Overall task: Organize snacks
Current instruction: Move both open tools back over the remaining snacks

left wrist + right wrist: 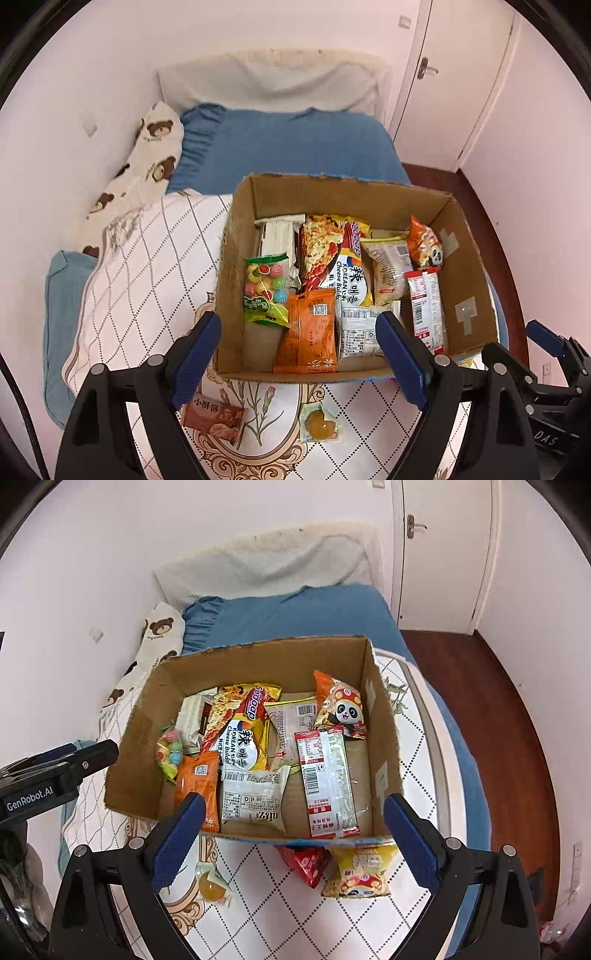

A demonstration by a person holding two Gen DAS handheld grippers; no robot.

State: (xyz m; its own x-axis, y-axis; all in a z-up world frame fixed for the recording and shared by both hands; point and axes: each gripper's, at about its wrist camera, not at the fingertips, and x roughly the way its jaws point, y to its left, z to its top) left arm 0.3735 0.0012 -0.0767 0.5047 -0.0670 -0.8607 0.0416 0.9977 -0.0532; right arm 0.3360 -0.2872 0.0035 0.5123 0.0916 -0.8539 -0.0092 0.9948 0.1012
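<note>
Snacks point(255, 801) in crinkly foil packs inside rough cardboard box point(384, 738); L gripper point(299, 354) & R gripper point(293, 836) both wide, empty.

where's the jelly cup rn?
Jelly cup lies on the quilt outside the cardboard box, just before its near wall; right of the brown biscuit pack in the left wrist view.

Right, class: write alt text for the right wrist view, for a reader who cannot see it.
An open cardboard box full of snack packets sits on a quilted bed, with the open, empty right gripper in front of it. A jelly cup, a red packet and a yellow packet lie outside the box.
</note>
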